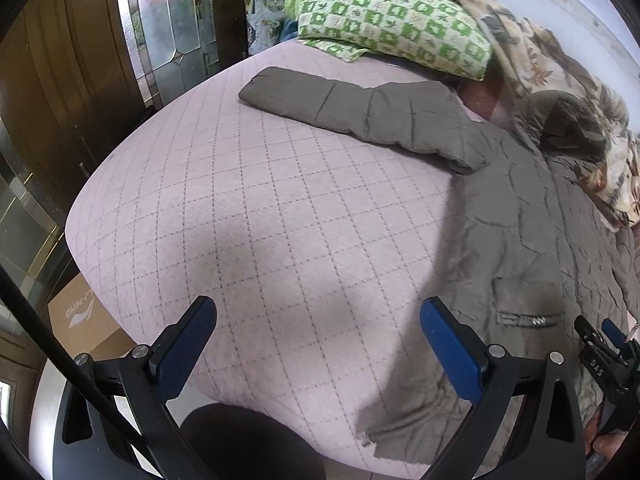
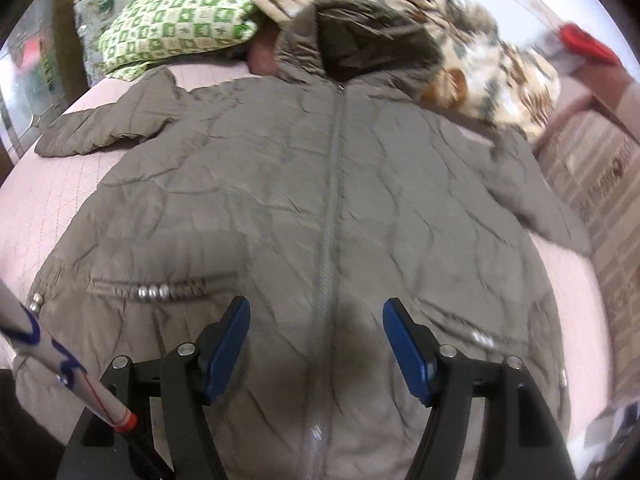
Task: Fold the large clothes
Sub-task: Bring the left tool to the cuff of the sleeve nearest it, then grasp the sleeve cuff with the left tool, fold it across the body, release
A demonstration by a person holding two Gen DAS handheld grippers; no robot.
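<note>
The left gripper (image 1: 318, 344) sits nearest the lens, its blue fingers (image 1: 186, 346) spread wide with nothing between them, hanging over the bare pink quilted bed (image 1: 248, 216) just beside the coat's hem. In the right wrist view the right gripper (image 2: 316, 344) also stands wide and empty, poised above the lower front of the grey-brown padded coat (image 2: 312, 184), straddling its closed zip (image 2: 330, 216).

The coat lies front up and spread flat across the bed, hood (image 2: 352, 36) at 12 o'clock against a patterned blanket (image 2: 496, 72), one sleeve (image 1: 360, 112) stretched out toward 10 o'clock below the green checked pillow (image 1: 384, 16), the other sleeve (image 2: 536, 200) angled toward 3 o'clock.

By my reading, the laying-out is finished and no fold has been made yet. The next move likely calls for each gripper to go to a sleeve or side edge, pinch the thick padding firmly, and carry it across the zip line.
</note>
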